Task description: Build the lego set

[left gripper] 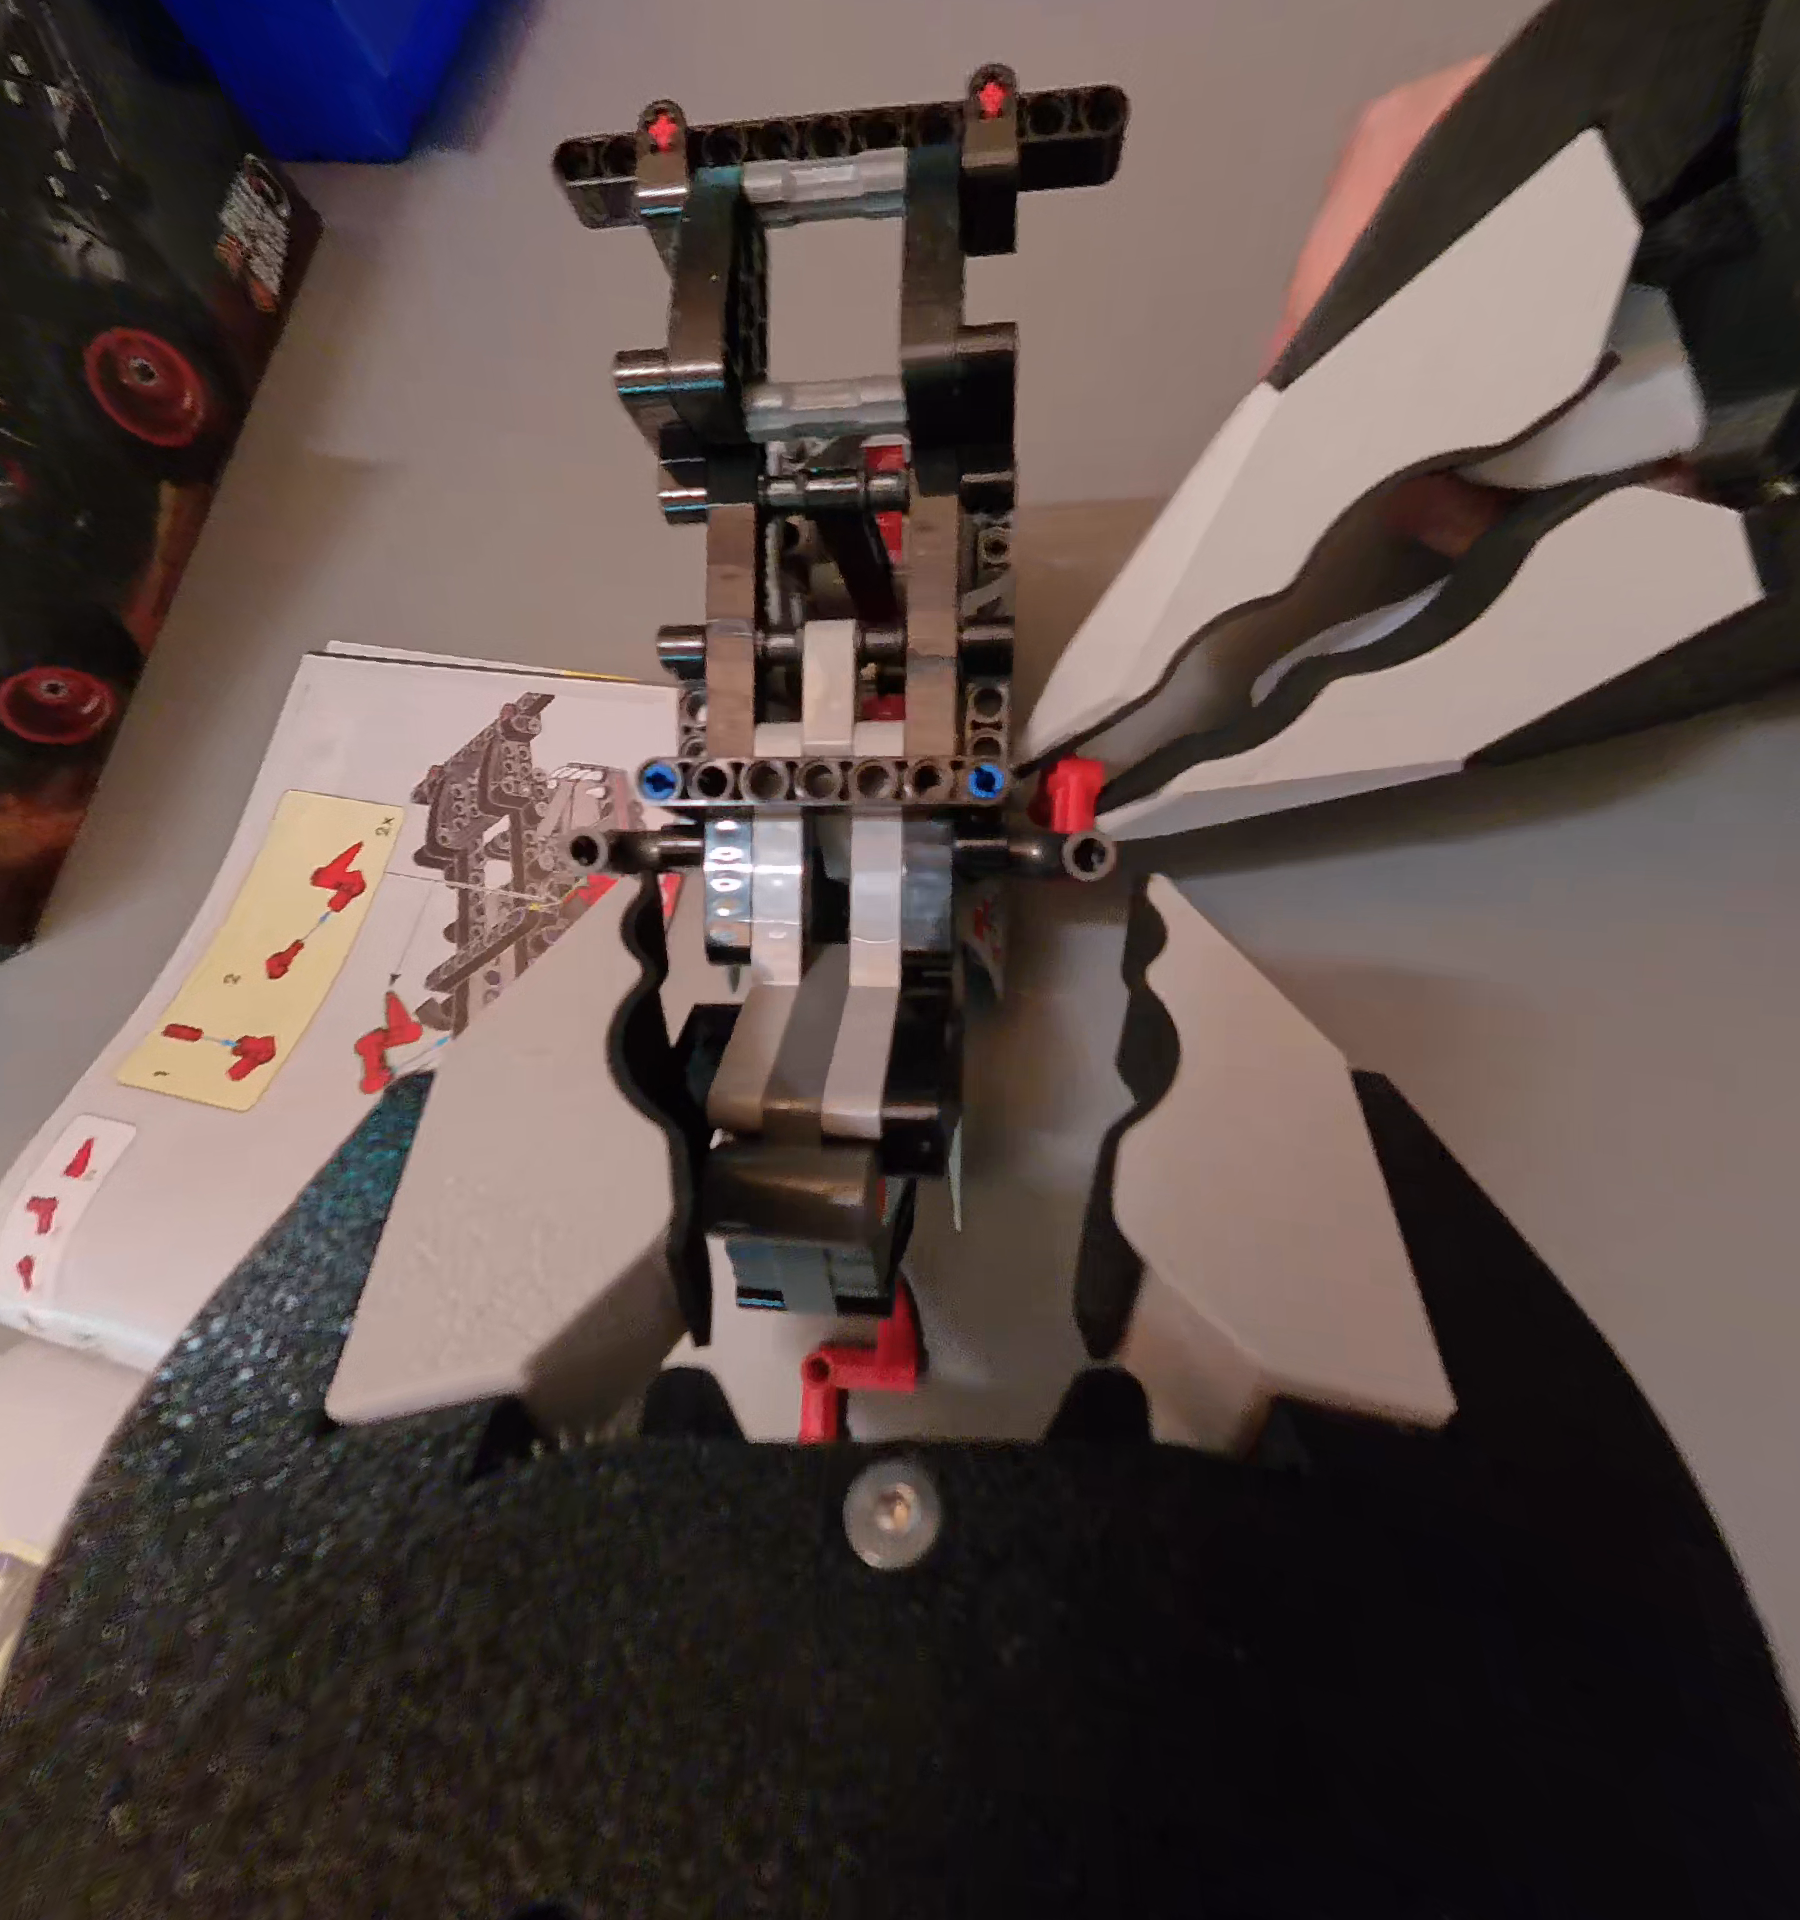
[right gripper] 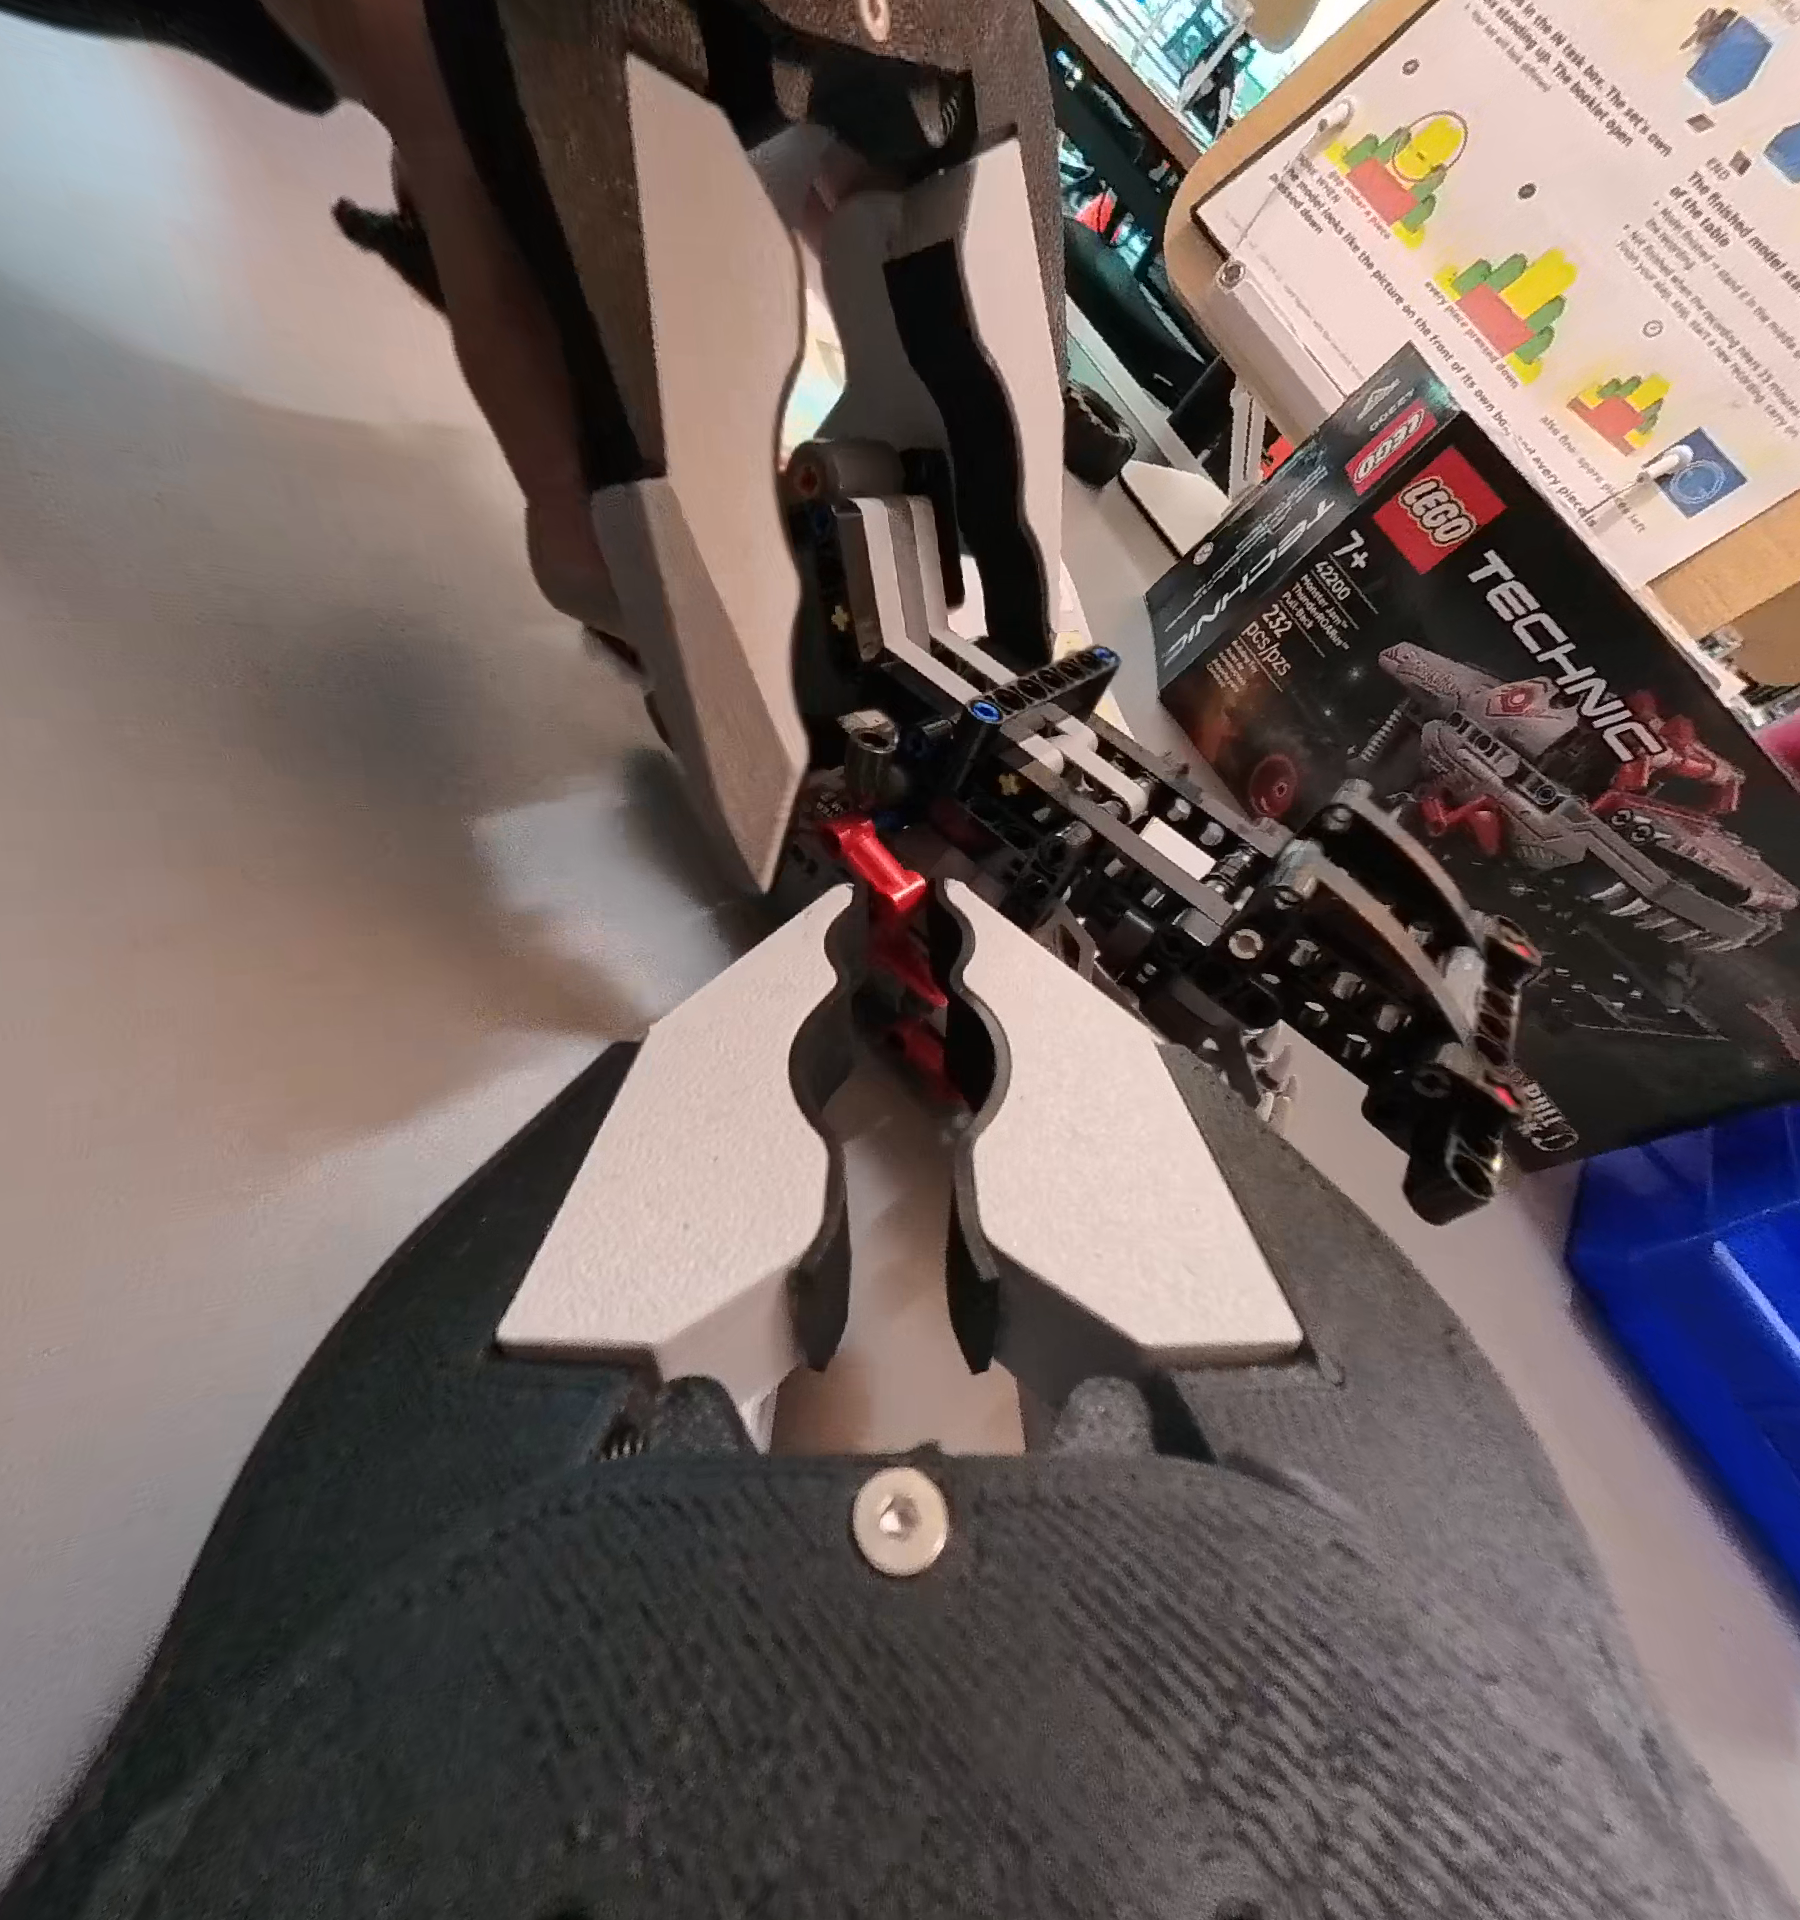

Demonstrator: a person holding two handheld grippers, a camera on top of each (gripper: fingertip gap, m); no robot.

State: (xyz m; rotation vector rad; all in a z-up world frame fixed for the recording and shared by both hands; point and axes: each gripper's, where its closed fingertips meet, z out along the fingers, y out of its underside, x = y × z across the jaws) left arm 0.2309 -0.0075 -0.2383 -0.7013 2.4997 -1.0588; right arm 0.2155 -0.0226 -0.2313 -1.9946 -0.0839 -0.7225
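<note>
Pressing a red connector (left gripper: 1067, 792) into the frame (left gripper: 834, 582) works best if the closed right gripper (right gripper: 891, 914) pushes straight while the half-open left gripper (left gripper: 891, 935) braces that frame.

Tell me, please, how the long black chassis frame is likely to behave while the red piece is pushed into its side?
The chassis frame looks stiff, being braced by cross beams. It juts far beyond the left tool, so a sideways push from the red piece in the right tool could pivot it. Its small pins may pop loose.
</note>
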